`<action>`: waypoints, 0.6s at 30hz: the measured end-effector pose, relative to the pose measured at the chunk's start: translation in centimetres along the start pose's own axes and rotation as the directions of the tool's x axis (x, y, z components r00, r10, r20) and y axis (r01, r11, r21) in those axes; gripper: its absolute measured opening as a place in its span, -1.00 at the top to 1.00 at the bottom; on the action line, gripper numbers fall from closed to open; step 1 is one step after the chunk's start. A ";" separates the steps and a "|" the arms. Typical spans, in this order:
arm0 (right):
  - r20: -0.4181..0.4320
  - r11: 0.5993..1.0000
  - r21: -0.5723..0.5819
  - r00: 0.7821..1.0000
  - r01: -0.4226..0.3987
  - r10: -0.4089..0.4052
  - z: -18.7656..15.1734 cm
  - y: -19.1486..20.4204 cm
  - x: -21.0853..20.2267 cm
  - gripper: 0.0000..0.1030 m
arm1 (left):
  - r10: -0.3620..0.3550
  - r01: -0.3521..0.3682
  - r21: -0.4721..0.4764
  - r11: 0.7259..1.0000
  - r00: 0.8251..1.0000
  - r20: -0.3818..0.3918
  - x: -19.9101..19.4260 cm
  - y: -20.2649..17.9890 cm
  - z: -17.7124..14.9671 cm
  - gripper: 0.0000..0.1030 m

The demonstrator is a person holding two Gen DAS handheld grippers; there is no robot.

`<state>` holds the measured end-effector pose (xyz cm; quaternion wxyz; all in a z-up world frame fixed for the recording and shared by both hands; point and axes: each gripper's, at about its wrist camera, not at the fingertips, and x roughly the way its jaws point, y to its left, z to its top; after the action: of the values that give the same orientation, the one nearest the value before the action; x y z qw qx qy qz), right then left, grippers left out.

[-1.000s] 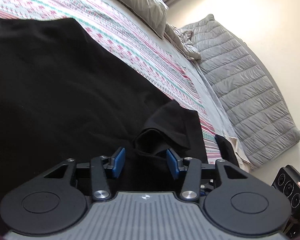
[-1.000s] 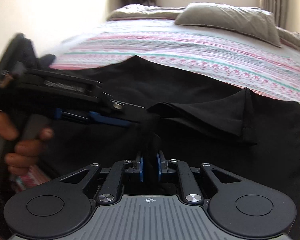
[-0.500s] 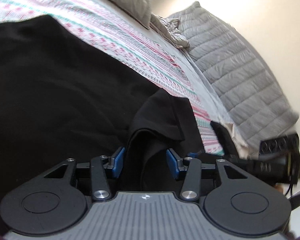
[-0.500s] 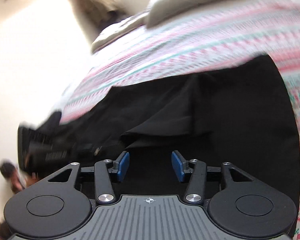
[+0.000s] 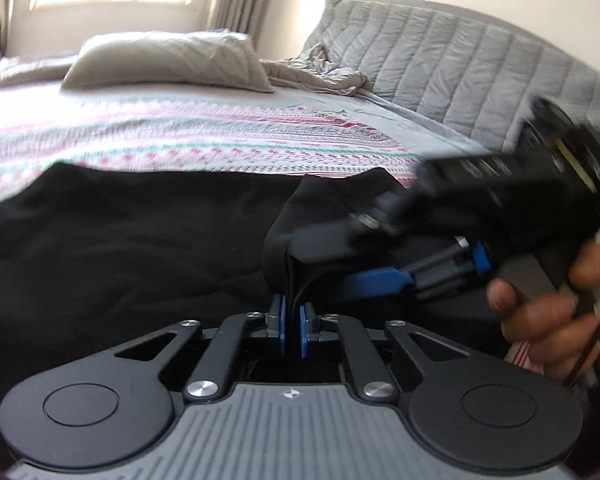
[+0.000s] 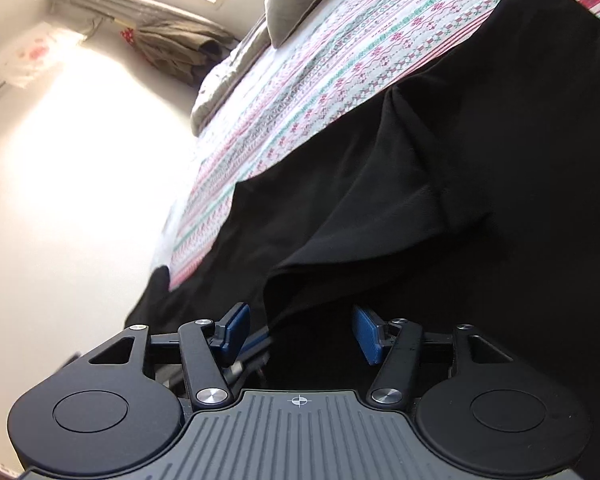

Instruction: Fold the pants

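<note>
The black pants (image 5: 132, 240) lie spread across the patterned bedspread (image 5: 180, 136), a grey pillow (image 5: 168, 60) beyond them. The left claw (image 5: 291, 322) is pressed together, pinching a bunched fold of the pants. The right claw (image 6: 298, 330), held just beside it, is spread wide over a raised fold, gripping nothing.

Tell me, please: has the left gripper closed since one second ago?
Yes. The left gripper was open with a fold of the black pants ahead of it; now it is shut on that fold, and the grey pillow appears ahead.
</note>
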<state>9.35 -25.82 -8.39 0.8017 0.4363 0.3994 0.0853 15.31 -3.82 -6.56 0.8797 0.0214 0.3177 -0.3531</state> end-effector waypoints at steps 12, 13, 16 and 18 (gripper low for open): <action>0.233 0.986 0.106 0.960 0.133 -0.154 2.1 -1.2 -0.6 0.56 | 0.085 -0.082 0.109 0.991 0.996 -0.020 0.7 -1.3 -0.3 0.45; 0.244 0.982 0.096 0.952 0.165 -0.184 2.2 -1.1 -0.7 0.73 | 0.088 -0.085 0.095 0.992 0.996 -0.028 0.8 -1.1 -0.2 0.39; 0.277 0.978 0.057 0.938 0.200 -0.208 2.3 -0.4 -0.9 0.88 | 0.076 -0.074 0.045 0.996 0.996 -0.044 0.7 -0.4 -0.1 0.43; 0.294 0.979 0.003 0.936 0.203 -0.194 2.5 0.9 -0.8 0.88 | 0.060 -0.060 0.008 0.998 0.997 -0.048 0.7 0.2 0.3 0.77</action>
<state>10.79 -27.29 -6.51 0.8624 0.3906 0.3171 -0.0561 15.99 -4.14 -6.79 0.8819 0.0425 0.3371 -0.3269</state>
